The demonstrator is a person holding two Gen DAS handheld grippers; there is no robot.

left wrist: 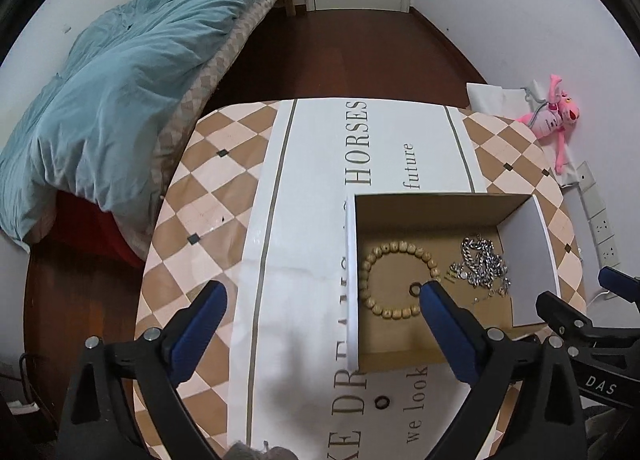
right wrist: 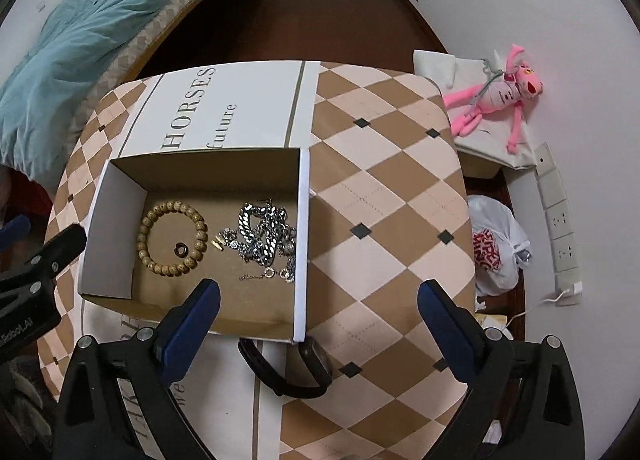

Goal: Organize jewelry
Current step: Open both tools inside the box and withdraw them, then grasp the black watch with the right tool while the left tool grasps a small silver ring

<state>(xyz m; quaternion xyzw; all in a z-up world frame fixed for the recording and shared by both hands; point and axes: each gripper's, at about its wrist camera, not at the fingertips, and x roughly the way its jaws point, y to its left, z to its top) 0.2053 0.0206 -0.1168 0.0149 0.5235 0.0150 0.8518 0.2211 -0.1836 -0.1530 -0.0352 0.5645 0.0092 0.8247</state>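
Observation:
An open cardboard box (left wrist: 351, 284) (right wrist: 302, 244) stands on the checkered table. Inside lie a wooden bead bracelet (left wrist: 396, 280) (right wrist: 173, 238), a small dark ring (right wrist: 182, 249) inside the bracelet, and a pile of silver chains (left wrist: 482, 264) (right wrist: 266, 238). A black watch (right wrist: 292, 370) lies on the table just in front of the box. My left gripper (left wrist: 320, 300) is open and empty, over the box's left wall. My right gripper (right wrist: 318, 298) is open and empty, above the box's near right corner and the watch.
The table (right wrist: 380, 200) carries a white printed runner (left wrist: 320, 148). A bed with a teal duvet (left wrist: 112, 100) stands at the left. A pink plush toy (right wrist: 500, 96), a white plastic bag (right wrist: 496, 248) and wall sockets (right wrist: 560, 220) are at the right.

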